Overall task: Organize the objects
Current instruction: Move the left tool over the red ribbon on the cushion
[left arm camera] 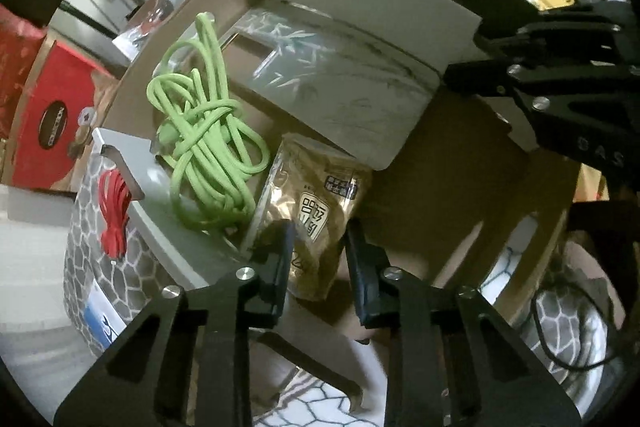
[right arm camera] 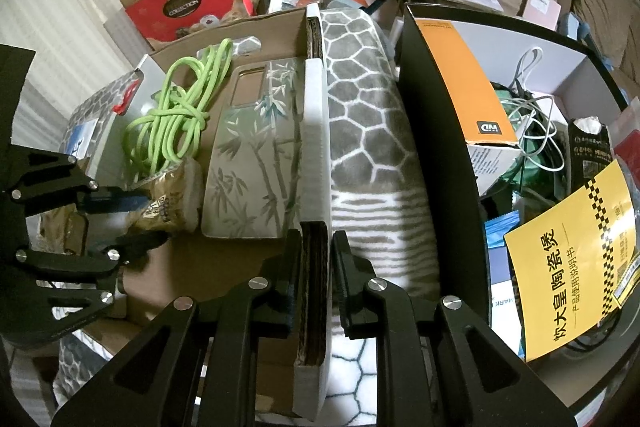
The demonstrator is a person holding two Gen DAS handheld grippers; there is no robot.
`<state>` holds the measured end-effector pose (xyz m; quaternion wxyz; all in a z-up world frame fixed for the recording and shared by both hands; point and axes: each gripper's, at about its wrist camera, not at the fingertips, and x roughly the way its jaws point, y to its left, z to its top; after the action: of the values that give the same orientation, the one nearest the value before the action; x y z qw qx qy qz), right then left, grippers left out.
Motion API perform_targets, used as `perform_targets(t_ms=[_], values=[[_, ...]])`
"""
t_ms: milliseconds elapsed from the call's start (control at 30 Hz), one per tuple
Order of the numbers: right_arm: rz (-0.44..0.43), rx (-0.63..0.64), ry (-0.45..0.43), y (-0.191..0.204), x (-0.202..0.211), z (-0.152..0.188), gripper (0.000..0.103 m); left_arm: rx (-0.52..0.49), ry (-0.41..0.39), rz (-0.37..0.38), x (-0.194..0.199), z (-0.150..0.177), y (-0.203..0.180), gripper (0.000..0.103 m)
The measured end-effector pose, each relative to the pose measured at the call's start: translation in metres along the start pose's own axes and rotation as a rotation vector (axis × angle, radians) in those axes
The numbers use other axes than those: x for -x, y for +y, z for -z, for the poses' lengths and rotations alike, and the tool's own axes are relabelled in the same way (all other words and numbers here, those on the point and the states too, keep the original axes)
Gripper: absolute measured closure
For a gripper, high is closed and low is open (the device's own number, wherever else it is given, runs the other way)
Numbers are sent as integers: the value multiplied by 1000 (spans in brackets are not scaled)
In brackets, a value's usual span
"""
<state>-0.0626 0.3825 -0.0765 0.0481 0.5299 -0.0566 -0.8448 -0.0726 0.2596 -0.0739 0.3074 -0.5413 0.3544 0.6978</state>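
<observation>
The right hand-held gripper (right arm camera: 316, 251) is nearly closed, its black fingers pinching the corrugated side wall of a shallow cardboard box (right arm camera: 310, 307), which sits on a bed covered by a grey-and-white cobble-patterned blanket (right arm camera: 360, 115). The left hand-held gripper (left arm camera: 318, 239) points steeply down into the box, jaws narrowed around the near end of a glossy gold foil sachet (left arm camera: 316, 203); whether the pads press it I cannot tell. The crinkled sachet lies flat near the box's middle, its long axis running away from the left gripper. Beside it, toward the box's left wall, lies a loosely knotted lime-green braided cable (left arm camera: 204, 131). Farther in, a smooth rectangular phone case (right arm camera: 256, 155) printed with grey bamboo lies along the gripped wall, its camera cut-out at the far end.
</observation>
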Motion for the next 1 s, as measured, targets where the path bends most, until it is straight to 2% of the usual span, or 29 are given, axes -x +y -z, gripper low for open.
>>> perform_targets(t_ms=[167,300,533,600,700,767,833,867,933,1000], values=[[-1,-1,0,0,0,0,86,-75,-11,27,-2,3,0,79],[-1,0,0,0,0,0,86,-118,-1,14,-3,3,-2,78],[0,0,0,-1,0,0,86,-136,-22,-64,-4,-1,-1,56],[-2,-1,1,0,0,0,86,-132,-36,-63,1,0,2,55],[-1,0,0,0,0,0,86,-83,-71,2,17,4,11,49],[-1,1,0,0,0,0,86,-24,-111,62,30,5,26,22],[-1,0,0,0,0,0,86,60,-161,150,44,7,46,19],[-1,-1,0,0,0,0,86,117,-183,221,52,8,61,19],[-3,-3,0,0,0,0,86,193,-218,293,60,9,88,17],[-1,0,1,0,0,0,86,276,-247,310,72,16,105,12]])
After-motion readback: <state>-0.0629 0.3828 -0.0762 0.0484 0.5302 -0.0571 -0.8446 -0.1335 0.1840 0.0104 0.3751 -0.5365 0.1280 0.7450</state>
